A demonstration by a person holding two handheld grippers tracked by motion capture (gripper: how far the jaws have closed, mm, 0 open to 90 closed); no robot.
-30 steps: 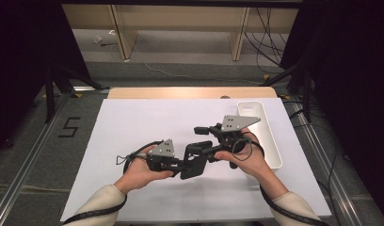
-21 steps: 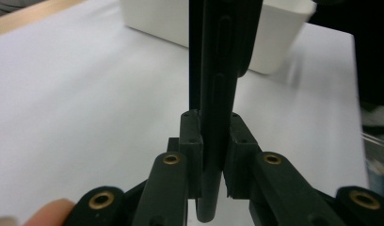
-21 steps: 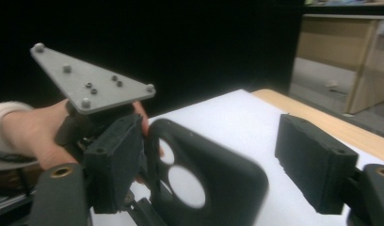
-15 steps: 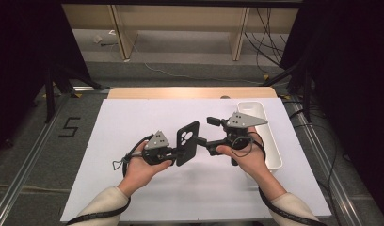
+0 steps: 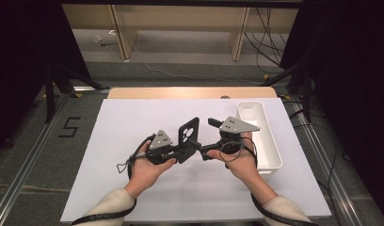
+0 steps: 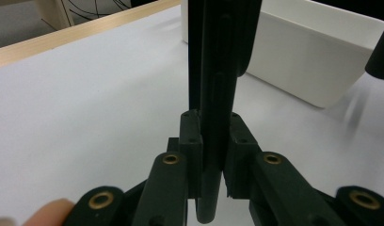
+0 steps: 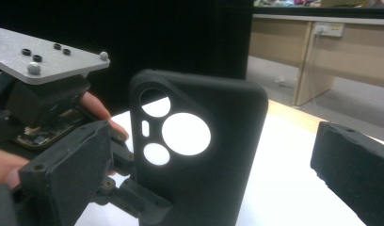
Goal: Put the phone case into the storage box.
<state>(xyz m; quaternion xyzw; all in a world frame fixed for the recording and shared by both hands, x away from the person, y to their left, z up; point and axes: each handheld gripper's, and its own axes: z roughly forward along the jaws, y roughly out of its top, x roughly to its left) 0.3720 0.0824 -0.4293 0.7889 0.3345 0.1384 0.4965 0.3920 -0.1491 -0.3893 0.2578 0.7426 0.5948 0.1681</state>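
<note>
Between the left gripper (image 6: pixel 211 165) jaws, centre-bottom of the left gripper view, a black phone case (image 6: pixel 218 70) is clamped edge-on, standing upright off the table. High view: case (image 5: pixel 188 139) sits mid-frame, held above the white table (image 5: pixel 110 188), w/ the right gripper (image 5: pixel 206 153) just right of it. Right gripper view: its jaws stand wide apart, one pad lower left, one at far right, case (image 7: pixel 199 155) between them but not touching either; camera cutouts face the lens. White tray (image 5: pixel 260 141) lies right of centre, near the right hand. Judgement: a handover to the right gripper. To do it well: keep left clamp firm, centre the case between right pads, close on the flat faces, not the thin edge, release left only once right grips.
</note>
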